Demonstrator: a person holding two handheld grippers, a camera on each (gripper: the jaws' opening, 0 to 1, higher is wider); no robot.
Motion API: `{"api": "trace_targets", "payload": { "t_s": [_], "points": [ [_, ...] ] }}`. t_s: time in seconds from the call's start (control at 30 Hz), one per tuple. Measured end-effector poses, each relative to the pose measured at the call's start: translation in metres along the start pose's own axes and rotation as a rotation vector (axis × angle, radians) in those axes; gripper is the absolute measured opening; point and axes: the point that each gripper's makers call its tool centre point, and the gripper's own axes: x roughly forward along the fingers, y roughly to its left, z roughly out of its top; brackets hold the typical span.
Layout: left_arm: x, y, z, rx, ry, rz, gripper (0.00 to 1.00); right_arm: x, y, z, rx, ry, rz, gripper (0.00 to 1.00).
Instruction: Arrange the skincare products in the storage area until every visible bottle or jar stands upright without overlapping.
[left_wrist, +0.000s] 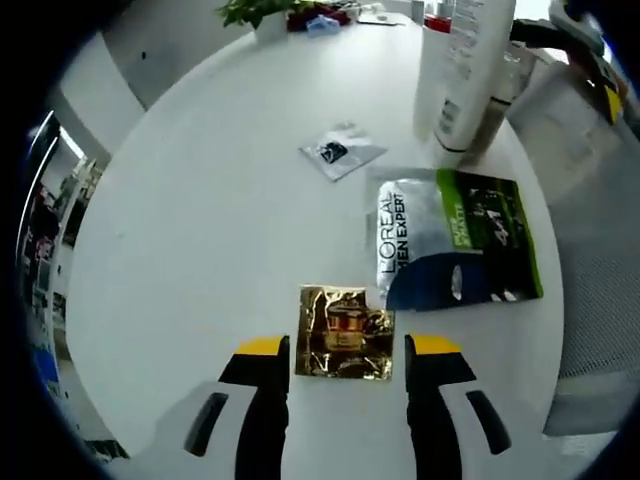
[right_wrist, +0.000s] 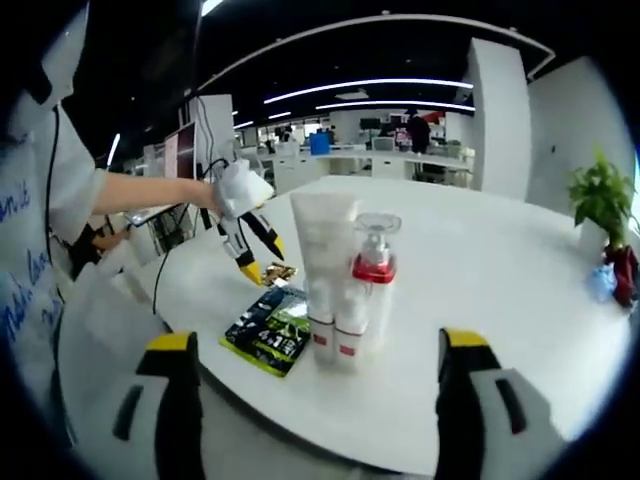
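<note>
A gold foil sachet (left_wrist: 344, 332) lies flat on the white round table (left_wrist: 200, 220), between the open jaws of my left gripper (left_wrist: 346, 352). Beside it lies a L'Oreal Men Expert pouch (left_wrist: 455, 238), green, grey and blue, and farther off a small silver sachet (left_wrist: 341, 151). A white tube (left_wrist: 468, 70) stands upright at the far right with other bottles behind it. In the right gripper view my right gripper (right_wrist: 318, 352) is open, short of the table edge, facing the upright white tube (right_wrist: 325, 270) and a clear pump bottle with a red collar (right_wrist: 370, 280). The pouch (right_wrist: 268, 330), the gold sachet (right_wrist: 279, 272) and the left gripper (right_wrist: 262, 260) lie left of them.
A potted plant (right_wrist: 603, 200) with a blue and a red item stands at the table's far right; the same plant (left_wrist: 262, 12) sits at the far edge in the left gripper view. A person's sleeve and arm (right_wrist: 130, 190) reach in from the left. Office desks stand behind.
</note>
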Motion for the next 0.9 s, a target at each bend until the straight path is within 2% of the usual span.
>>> {"api": "trace_targets", "payload": {
  "t_s": [0.23, 0.3, 0.47, 0.7, 0.9],
  "points": [
    [0.006, -0.002, -0.003, -0.003, 0.025, -0.041, 0.43, 0.000, -0.001, 0.000, 0.004, 0.000, -0.002, 0.99],
    [0.006, 0.002, -0.003, -0.010, 0.020, -0.027, 0.44, 0.000, -0.001, 0.000, 0.005, -0.003, -0.002, 0.99],
    [0.007, 0.000, -0.004, -0.047, 0.018, -0.066, 0.39, 0.000, -0.001, 0.000, -0.002, -0.001, -0.007, 0.99],
    [0.006, 0.003, -0.005, -0.071, 0.009, -0.053, 0.36, -0.001, -0.001, 0.002, -0.001, -0.014, -0.004, 0.99],
    [0.005, 0.008, -0.009, -0.181, 0.015, -0.008, 0.36, -0.002, -0.002, 0.004, -0.006, -0.028, -0.006, 0.99]
  ]
}}
